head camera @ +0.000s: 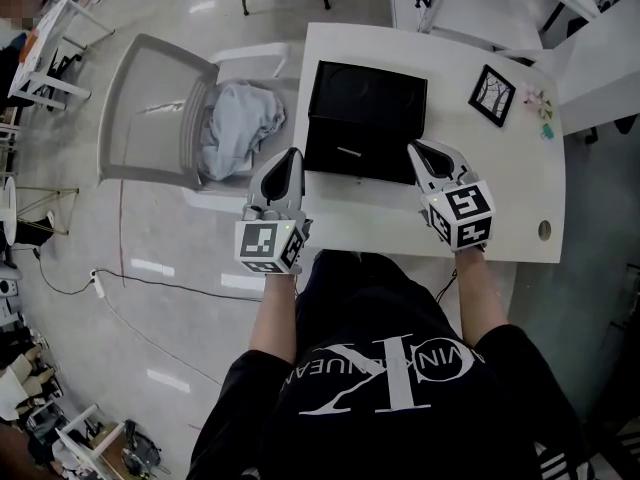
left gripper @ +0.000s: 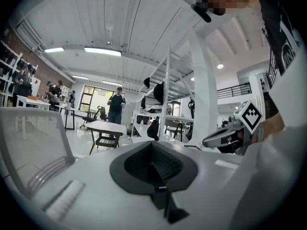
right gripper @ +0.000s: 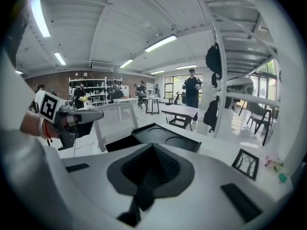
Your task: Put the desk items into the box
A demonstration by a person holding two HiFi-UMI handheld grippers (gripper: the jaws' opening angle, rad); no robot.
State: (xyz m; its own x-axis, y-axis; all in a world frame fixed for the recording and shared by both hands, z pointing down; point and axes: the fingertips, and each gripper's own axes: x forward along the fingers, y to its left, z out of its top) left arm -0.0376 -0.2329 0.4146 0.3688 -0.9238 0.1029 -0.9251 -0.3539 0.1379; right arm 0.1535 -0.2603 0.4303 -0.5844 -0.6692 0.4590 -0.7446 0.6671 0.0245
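Left gripper (head camera: 288,163) and right gripper (head camera: 420,153), ribbed black jaws pressed together and empty, flank the matte black rectangular box (head camera: 366,96).

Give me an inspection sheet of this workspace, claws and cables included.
Surface: white desk, few things on it.
Job's things: open black box holding one thin item; picture frame and small coloured bits outside it, right side.
Clutter: nothing seen.
Claws: left claw and right claw shut, empty, by the box's near corners.
Cables: one cable on the floor, left.
Surroundings: chair with grey cloth beside the desk.
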